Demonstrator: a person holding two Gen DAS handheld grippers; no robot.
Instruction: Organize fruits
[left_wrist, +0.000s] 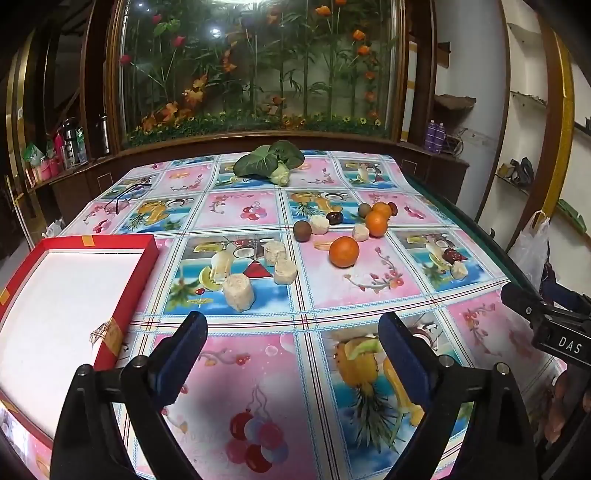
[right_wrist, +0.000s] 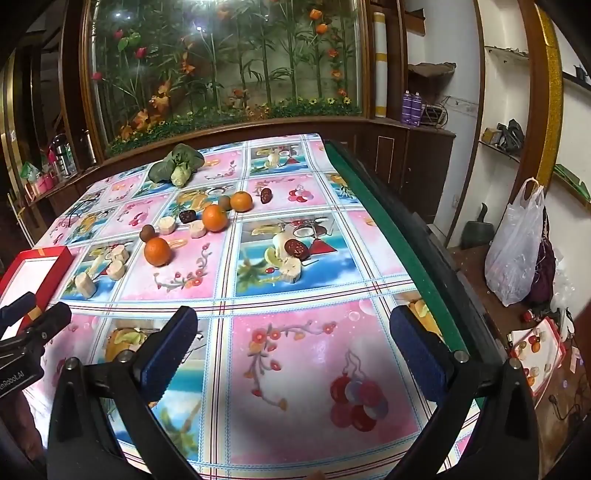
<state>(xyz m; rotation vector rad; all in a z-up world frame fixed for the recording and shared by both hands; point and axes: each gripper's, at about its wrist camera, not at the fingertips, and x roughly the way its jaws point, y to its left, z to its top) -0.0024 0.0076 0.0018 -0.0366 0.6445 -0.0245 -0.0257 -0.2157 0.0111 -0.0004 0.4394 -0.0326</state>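
Three oranges lie mid-table: the nearest orange (left_wrist: 344, 252) (right_wrist: 157, 251), a second orange (left_wrist: 376, 223) (right_wrist: 215, 218) and a third (left_wrist: 382, 209) (right_wrist: 241, 201). Several pale cut cylinders lie around them, the closest cylinder (left_wrist: 238, 292) (right_wrist: 85, 285) at the left. Brown round fruits (left_wrist: 302, 231) (right_wrist: 149, 232) and dark red dates (left_wrist: 335, 218) (right_wrist: 296, 248) are scattered among them. A red box (left_wrist: 122, 295) (right_wrist: 44, 266) with a white inside sits at the left. My left gripper (left_wrist: 291, 350) is open above bare cloth, well short of the fruit. My right gripper (right_wrist: 293, 343) is open too, holding nothing.
A leafy green vegetable (left_wrist: 271, 159) (right_wrist: 177, 164) lies at the table's far end. The table's green edge (right_wrist: 399, 236) runs along the right, with a white plastic bag (right_wrist: 517, 251) on the floor beyond. A glass plant display stands behind the table.
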